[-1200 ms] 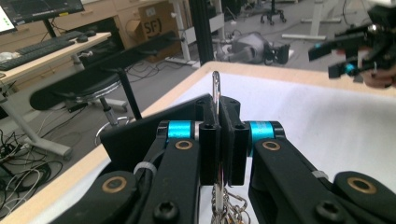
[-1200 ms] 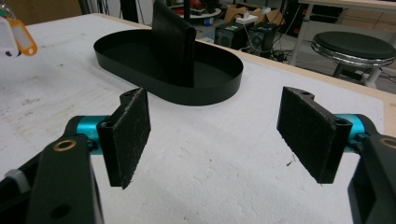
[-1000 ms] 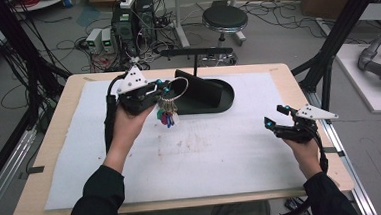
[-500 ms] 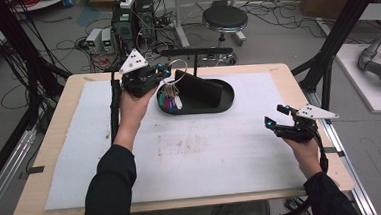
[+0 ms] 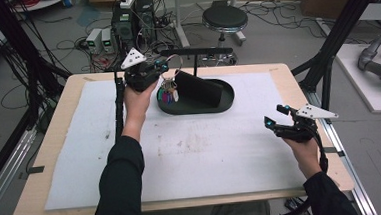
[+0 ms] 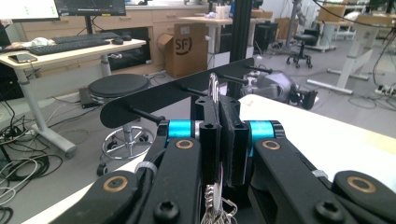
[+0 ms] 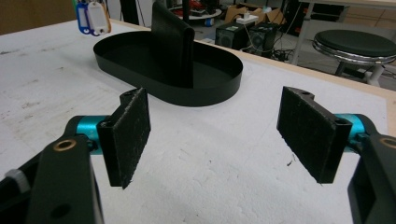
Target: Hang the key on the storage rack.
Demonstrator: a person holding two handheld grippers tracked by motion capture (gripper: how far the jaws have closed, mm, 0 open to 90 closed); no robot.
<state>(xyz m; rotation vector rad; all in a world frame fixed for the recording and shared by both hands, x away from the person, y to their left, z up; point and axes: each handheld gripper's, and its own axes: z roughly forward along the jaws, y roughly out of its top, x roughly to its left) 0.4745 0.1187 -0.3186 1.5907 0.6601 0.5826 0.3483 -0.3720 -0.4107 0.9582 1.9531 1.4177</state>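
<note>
A: Above the black oval tray [image 5: 218, 106], high view: what did the left gripper [image 5: 163, 68] carry?

B: A key ring [image 5: 174, 62], clamped tight, with coloured key tags [image 5: 166, 95] dangling over the tray's left end.

A: Left gripper view?

B: Ring [image 6: 214, 87] pinched between the pads, just before the tray stand's black peg bar [image 6: 177, 93].

A: Right gripper view?

B: Right gripper [image 7: 215, 130] gaped wide, empty, well short of the tray [image 7: 210, 88].

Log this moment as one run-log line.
left gripper: shut on key ring | tags: hanging over black tray | right gripper: open, empty
</note>
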